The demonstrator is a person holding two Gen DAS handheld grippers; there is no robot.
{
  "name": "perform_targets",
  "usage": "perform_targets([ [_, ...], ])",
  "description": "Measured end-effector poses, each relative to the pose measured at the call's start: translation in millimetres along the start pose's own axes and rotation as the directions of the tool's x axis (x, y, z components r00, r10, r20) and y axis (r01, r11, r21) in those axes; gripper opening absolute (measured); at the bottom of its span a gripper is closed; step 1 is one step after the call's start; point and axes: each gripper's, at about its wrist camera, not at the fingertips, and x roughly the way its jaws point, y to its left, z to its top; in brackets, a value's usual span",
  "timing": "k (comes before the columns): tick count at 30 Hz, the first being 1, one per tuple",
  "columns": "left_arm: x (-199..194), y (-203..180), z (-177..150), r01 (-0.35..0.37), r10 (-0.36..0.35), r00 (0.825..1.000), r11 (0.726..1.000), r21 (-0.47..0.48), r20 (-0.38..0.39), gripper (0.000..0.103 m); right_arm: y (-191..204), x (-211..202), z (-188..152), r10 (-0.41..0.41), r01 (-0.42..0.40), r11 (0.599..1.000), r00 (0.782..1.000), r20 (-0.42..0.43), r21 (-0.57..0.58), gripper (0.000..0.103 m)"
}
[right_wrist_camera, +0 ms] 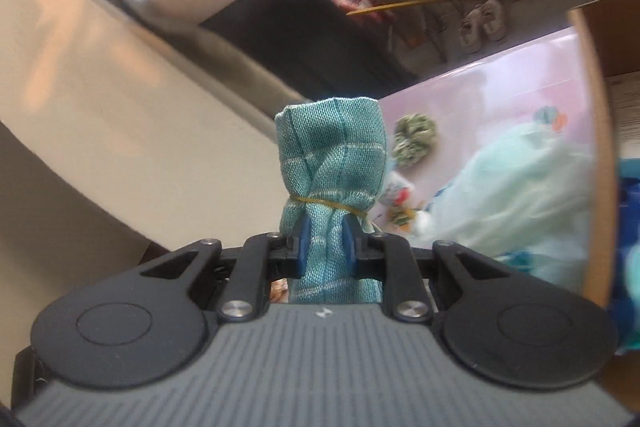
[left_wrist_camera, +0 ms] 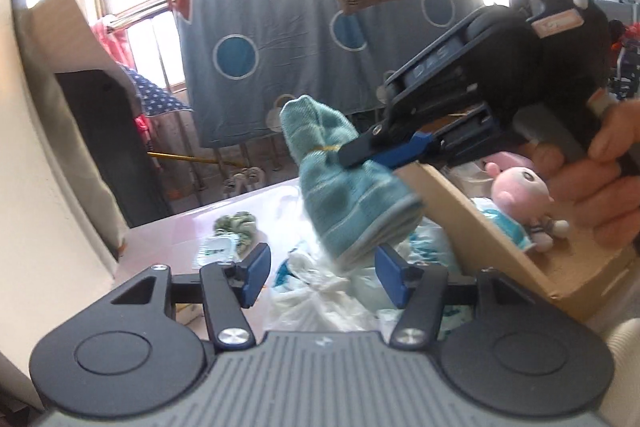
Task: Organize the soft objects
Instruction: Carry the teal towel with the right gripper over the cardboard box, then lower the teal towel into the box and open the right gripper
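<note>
The teal woven cloth (right_wrist_camera: pixel 330 163) is bundled into a roll and cinched around its middle by a thin yellow rubber band (right_wrist_camera: pixel 326 202); paler stripes are crossing its weave, and a grey-edged end is flaring out below the band in the left wrist view. It is hanging in the air above the pink desk (right_wrist_camera: pixel 480 83), clear of the surface, between the desk's far edge and the open cardboard box (left_wrist_camera: pixel 488 227) at the right.

The right gripper (right_wrist_camera: pixel 326 247) is clamping the cloth just below the rubber band, its 2 blue pads pressing narrowly into the fabric from either side. In the left wrist view a hand (left_wrist_camera: pixel 600 179) is gripping its handle.

The left gripper (left_wrist_camera: pixel 322 277) is standing about half open with nothing between its blue pads; the lower end of the cloth is hanging just above and beyond its right finger, and I cannot tell whether it is touching.

On the desk a green scrunchie (right_wrist_camera: pixel 414 139) is lying near the far edge, with pale plastic bags (right_wrist_camera: pixel 512 195) heaped nearer the box. Inside the box a pink plush doll (left_wrist_camera: pixel 520 195) is lying.
</note>
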Motion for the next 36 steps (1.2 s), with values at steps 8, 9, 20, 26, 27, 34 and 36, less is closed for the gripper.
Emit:
perform_targets([
  [8, 15.6, -27.5, -10.6, 0.052, -0.052, 0.994, 0.999, -0.001, -0.100, 0.061, -68.3, -170.2, 2.9, -0.276, 0.275, 0.961, 0.939, 0.204, 0.033, 0.015],
  [9, 16.7, -28.5, -8.0, 0.046, -0.047, 0.993, 0.999, -0.007, -0.110, 0.061, -75.0, -183.5, 3.8, -0.315, 0.314, 0.949, 0.926, 0.208, 0.038, 0.015],
  [20, 3.9, 13.0, -9.6, -0.051, 0.039, 0.986, 0.996, -0.072, -0.164, 0.061, -59.0, -123.6, -4.8, -0.337, 0.342, 0.936, 0.939, 0.074, -0.078, 0.045],
  [26, 0.4, 36.0, -18.8, -0.091, 0.068, 0.980, 0.989, -0.115, -0.189, 0.061, -18.7, -52.5, -0.6, -0.362, 0.350, 0.918, 0.931, -0.033, -0.186, 0.080],
  [27, -0.1, 38.9, -20.3, -0.092, 0.068, 0.979, 0.989, -0.119, -0.190, 0.061, -16.5, -43.6, -1.7, -0.388, 0.371, 0.906, 0.920, -0.051, -0.203, 0.080],
  [34, -3.8, 49.8, -29.2, -0.088, 0.060, 0.981, 0.986, -0.145, -0.186, 0.061, -22.3, -30.2, -16.5, -0.443, 0.415, 0.891, 0.883, -0.155, -0.184, 0.018],
  [36, -4.2, 52.5, -33.0, -0.084, 0.053, 0.980, 0.984, -0.155, -0.190, 0.061, -17.7, -42.5, -18.7, -0.429, 0.405, 0.897, 0.894, -0.128, -0.176, 0.015],
])
